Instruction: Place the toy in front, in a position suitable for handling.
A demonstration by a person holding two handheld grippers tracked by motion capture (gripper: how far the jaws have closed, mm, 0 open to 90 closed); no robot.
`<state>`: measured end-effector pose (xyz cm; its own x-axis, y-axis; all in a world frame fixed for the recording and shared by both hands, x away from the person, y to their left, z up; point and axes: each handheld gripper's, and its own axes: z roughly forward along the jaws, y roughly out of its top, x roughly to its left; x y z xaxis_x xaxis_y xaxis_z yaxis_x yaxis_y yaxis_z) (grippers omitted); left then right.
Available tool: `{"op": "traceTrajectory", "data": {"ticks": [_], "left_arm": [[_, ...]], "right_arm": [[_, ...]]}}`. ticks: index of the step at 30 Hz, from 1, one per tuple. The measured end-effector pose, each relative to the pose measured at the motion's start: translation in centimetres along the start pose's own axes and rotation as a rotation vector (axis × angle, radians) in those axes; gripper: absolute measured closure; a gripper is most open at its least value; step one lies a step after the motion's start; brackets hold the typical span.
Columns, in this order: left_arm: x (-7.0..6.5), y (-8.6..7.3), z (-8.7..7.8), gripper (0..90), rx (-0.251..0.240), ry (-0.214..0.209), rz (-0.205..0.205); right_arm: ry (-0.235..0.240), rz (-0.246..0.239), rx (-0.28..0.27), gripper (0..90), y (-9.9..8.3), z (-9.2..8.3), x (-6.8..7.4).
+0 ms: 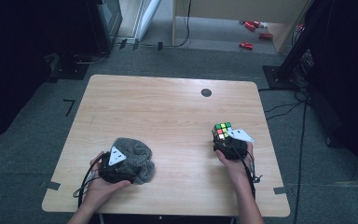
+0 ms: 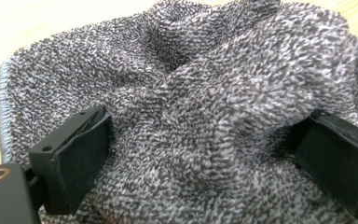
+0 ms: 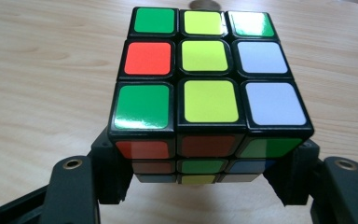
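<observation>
At the near edge of the tabletop (image 1: pixel 177 107), the person's left hand (image 1: pixel 100 186) held the left hand-held gripper (image 1: pixel 114 168) against a crumpled grey towel (image 1: pixel 137 156). In the left gripper view the jaws stood apart with a thick fold of the towel (image 2: pixel 205 102) bunched between them; the cloth swelled over their inner faces, so whether the pads truly pressed into it could not be made out. The lower part of the towel ran off the bottom of that view, and its stitched hem showed at the left border.

On the near right, the right hand (image 1: pixel 235 165) carried the right hand-held gripper (image 1: pixel 228 144), whose jaws were clamped on the two sides of a puzzle cube (image 1: pixel 222 130). In the right gripper view the cube (image 3: pixel 200 93) sat between the jaws with its top face of green, yellow, white and red tiles up; its lower rows lay in shadow, and its underside was hidden, so it could not be told whether it touched the wood. From above, the grey plate covered part of the cube.

Farther off, a small dark round mark (image 1: pixel 206 92) sat near the tabletop's far edge. Beyond, on the floor, lay several red objects (image 1: pixel 251 35), too small to identify, and the room's sides were lost in darkness.
</observation>
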<state>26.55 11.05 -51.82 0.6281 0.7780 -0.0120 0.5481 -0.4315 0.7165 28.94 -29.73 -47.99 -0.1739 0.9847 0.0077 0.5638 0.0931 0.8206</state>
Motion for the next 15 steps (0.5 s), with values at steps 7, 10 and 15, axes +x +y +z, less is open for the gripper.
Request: {"op": "traceTrajectory", "data": {"ticks": [7, 10, 15], "left_arm": [[-0.1, 0.0, 0.0, 5.5, -0.001, 0.005, 0.001], [-0.1, 0.0, 0.0, 5.7, 0.0, 0.007, 0.002], [-0.2, 0.0, 0.0, 6.3, 0.002, 0.018, 0.004]], "right_arm": [[0.082, -0.068, -0.014, 34.5, 0.0, -1.7, 1.2], [0.13, -0.113, -0.008, 34.5, 0.2, -2.3, 1.8], [0.209, -0.173, -0.011, 34.5, -0.1, -2.8, 3.1]]}}
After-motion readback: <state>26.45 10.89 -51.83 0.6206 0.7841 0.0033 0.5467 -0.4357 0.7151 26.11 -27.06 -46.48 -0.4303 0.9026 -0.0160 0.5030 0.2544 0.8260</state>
